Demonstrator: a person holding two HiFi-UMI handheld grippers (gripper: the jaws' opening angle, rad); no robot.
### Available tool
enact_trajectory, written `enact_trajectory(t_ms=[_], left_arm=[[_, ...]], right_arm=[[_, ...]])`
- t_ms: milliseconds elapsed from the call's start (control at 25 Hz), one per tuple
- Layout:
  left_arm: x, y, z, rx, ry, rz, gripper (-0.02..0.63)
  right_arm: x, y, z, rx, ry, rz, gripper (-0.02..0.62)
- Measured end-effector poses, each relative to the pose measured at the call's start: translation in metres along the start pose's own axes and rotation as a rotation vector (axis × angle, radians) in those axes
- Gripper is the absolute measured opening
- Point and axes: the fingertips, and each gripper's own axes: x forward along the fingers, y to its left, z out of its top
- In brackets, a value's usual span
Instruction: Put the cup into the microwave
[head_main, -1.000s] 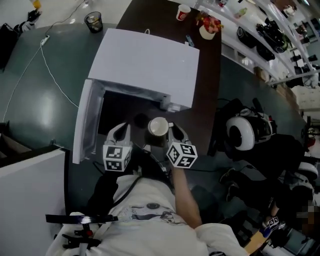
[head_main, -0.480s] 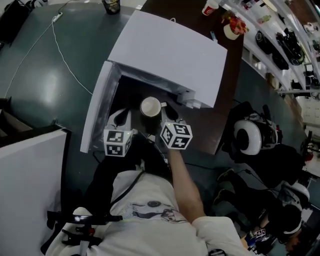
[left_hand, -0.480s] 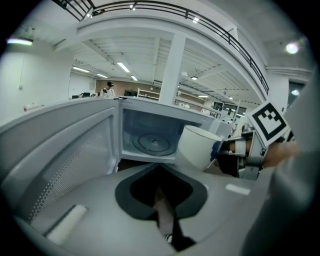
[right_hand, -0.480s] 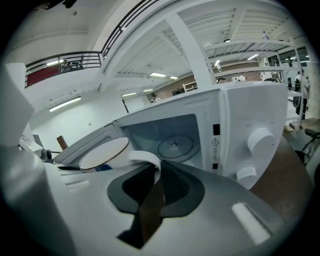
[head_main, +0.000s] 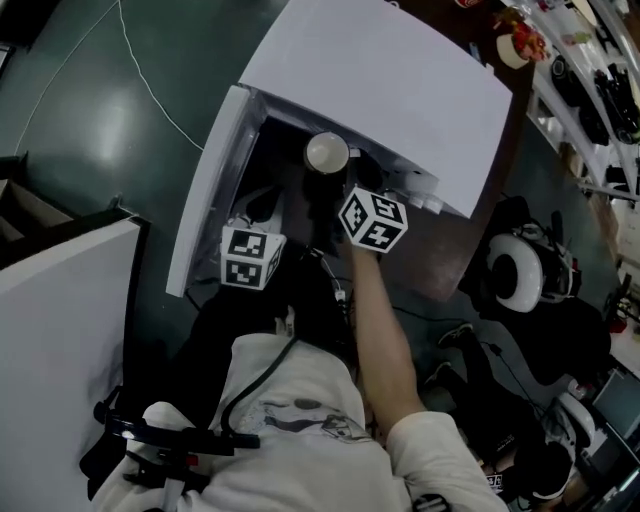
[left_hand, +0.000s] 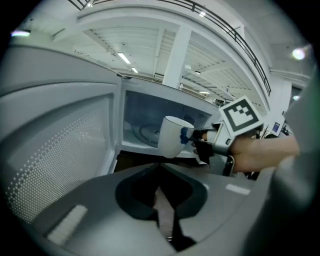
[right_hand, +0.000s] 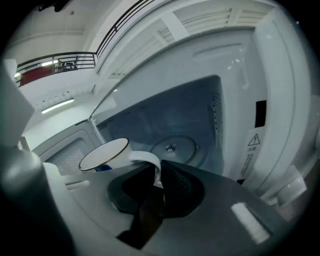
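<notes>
A: Where are we?
B: White microwave door (head_main: 205, 190) is open. Our right gripper (right_hand: 154, 181) pinches the white ceramic cup (right_hand: 104, 154) by its handle, at the white boxy microwave's (head_main: 385, 90) mouth.
A: What's left?
B: We set it on the round glass turntable (right_hand: 172, 148) and release. Left gripper (left_hand: 161, 199) is closed and empty.

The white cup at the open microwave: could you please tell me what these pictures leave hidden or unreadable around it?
- Contents of the white ceramic cup: too small in the head view, and seen at a shallow angle in the right gripper view.
- Cavity of the white microwave: hidden under its own top in the head view.
- Print on the warning label: too small in the right gripper view.
</notes>
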Motion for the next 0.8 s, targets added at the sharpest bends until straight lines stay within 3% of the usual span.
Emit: enact_trajectory(t_ms=[520,800], left_arm=[[-0.002,-0.002,-0.022,-0.028,0.059,-0.022,-0.002],[-0.006,0.0,-0.028,-0.026,0.07,-0.018,-0.002]], right_arm=[[0.063,-0.041,0.038,0.064,-0.127,-0.131,0.041],[0.067,-0.055,0.044,0.082,-0.175,-0.264,0.04]])
